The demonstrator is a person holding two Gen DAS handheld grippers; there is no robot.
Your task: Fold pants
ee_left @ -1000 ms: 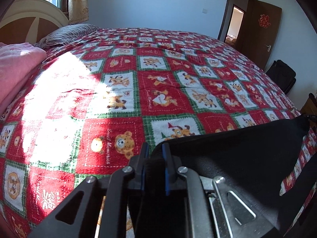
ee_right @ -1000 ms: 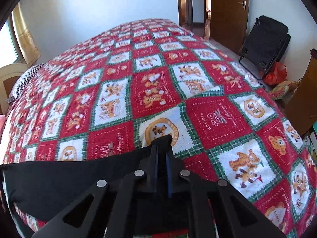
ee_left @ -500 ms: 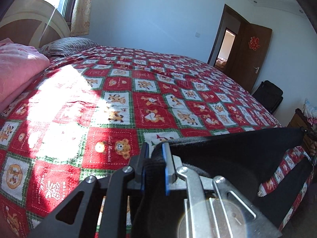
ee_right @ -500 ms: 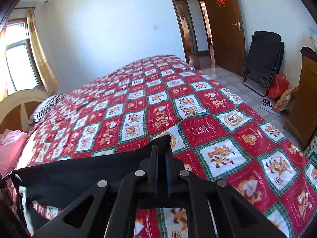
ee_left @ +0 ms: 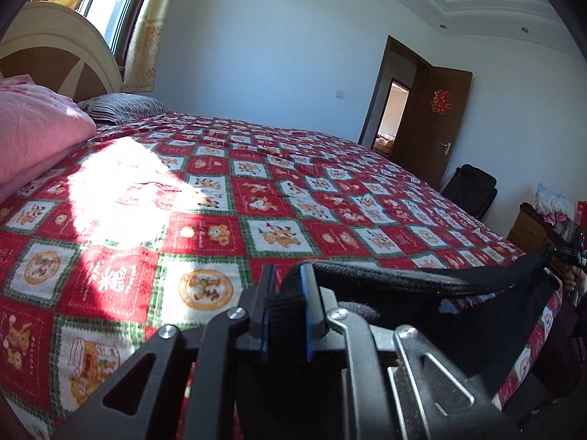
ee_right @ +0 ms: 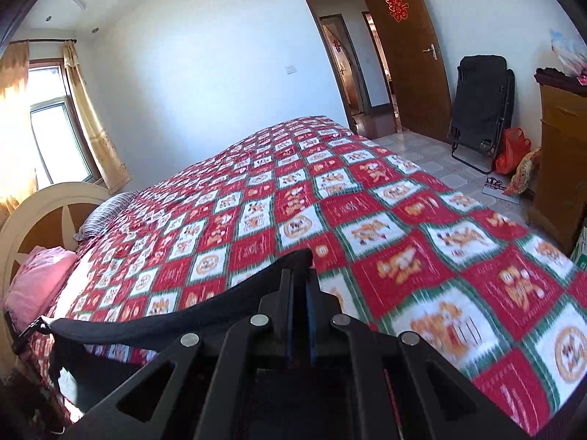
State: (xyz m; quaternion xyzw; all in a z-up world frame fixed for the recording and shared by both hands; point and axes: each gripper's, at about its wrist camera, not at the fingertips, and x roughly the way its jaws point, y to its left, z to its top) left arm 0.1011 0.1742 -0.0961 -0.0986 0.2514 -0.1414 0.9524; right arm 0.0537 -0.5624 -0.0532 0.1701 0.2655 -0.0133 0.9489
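Both grippers have risen and tipped back since a second ago, so each camera now takes in wall and ceiling where it earlier saw mostly bedspread. The left gripper (ee_left: 286,289) has its jaws pressed on one end of the waistband of the black pants (ee_left: 422,282); the right gripper (ee_right: 299,289) pinches the other end, jaws nearly together. Between them the band hangs in a shallow sag, held above the near edge of the red patchwork bedspread (ee_left: 256,198), with the rest of the garment drooping below (legs out of sight). The fabric looks soft and light, with no stiffness of its own, so it will likely swing and crease wherever unsupported. The thicker waistband corners seem the soundest hold, kept taut while the pants are laid flat on the bed. A pink quilt (ee_left: 33,128) lies well apart by the headboard.
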